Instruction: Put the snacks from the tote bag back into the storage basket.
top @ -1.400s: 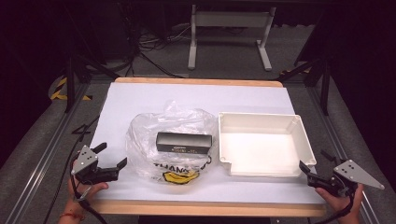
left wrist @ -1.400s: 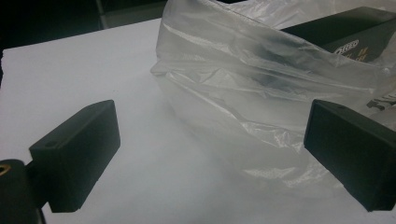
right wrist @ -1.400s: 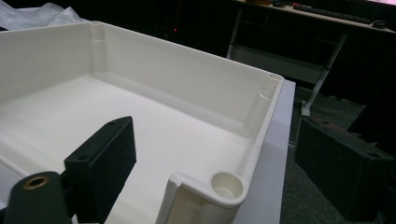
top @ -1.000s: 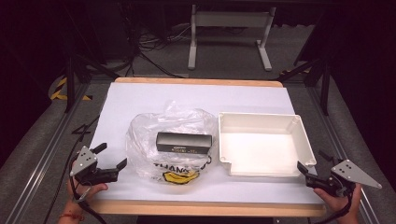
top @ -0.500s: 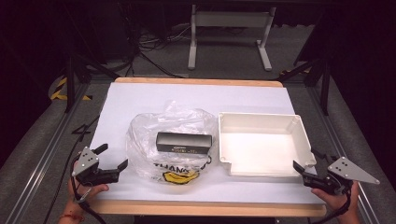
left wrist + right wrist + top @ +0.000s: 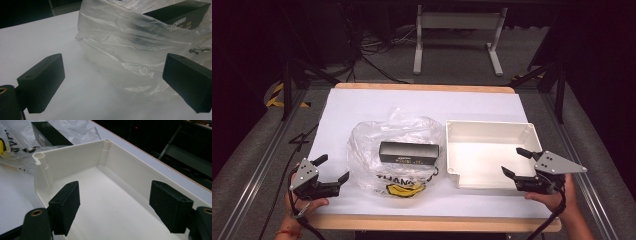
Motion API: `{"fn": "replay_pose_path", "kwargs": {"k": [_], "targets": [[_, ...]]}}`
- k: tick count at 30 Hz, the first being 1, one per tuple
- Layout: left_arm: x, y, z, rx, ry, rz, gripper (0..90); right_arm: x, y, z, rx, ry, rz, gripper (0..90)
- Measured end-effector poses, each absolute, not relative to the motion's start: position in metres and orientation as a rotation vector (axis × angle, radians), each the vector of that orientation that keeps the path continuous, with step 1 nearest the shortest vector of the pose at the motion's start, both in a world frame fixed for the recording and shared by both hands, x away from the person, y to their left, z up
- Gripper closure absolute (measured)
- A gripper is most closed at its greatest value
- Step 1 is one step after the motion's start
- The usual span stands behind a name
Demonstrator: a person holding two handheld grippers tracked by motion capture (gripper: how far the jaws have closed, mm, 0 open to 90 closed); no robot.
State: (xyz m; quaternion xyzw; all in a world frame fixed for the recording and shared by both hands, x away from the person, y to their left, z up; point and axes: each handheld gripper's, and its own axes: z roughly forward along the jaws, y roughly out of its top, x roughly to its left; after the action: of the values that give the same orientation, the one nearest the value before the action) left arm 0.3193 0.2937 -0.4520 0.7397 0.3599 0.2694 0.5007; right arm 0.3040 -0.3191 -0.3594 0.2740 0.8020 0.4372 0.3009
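High view: crinkled clear plastic bag (image 6: 399,145) beside smooth rectangular white tray (image 6: 489,131).

A white-topped table (image 6: 362,107) bears a plastic bag (image 6: 394,137) and a white tray (image 6: 492,129).

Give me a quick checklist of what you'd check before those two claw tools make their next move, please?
1. Left gripper jaws open and empty, beside the plastic bag: ok.
2. Right gripper holds nothing, over the near right corner of the white tray; its jaws have just been closing, apart with nothing between them: ok.
3. Black box inside the bag, lying flat: ok.
4. Tray empty, ready to receive something: ok.
5. Bag mouth reachable for pulling the box out: cannot tell.
6. Table space around the bag free of clutter: ok.
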Motion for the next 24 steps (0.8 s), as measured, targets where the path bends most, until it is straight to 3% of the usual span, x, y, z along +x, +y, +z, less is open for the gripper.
{"fn": "replay_pose_path", "kwargs": {"k": [14,24], "targets": [[0.316,0.289,-0.452,1.827,0.836,0.681,5.8,0.345,-0.243,-0.348,0.532,2.287,1.126,25.2],[0.316,0.287,-0.453,1.845,0.83,0.678,6.3,0.368,-0.212,-0.343,0.465,2.36,1.163,26.4]]}}
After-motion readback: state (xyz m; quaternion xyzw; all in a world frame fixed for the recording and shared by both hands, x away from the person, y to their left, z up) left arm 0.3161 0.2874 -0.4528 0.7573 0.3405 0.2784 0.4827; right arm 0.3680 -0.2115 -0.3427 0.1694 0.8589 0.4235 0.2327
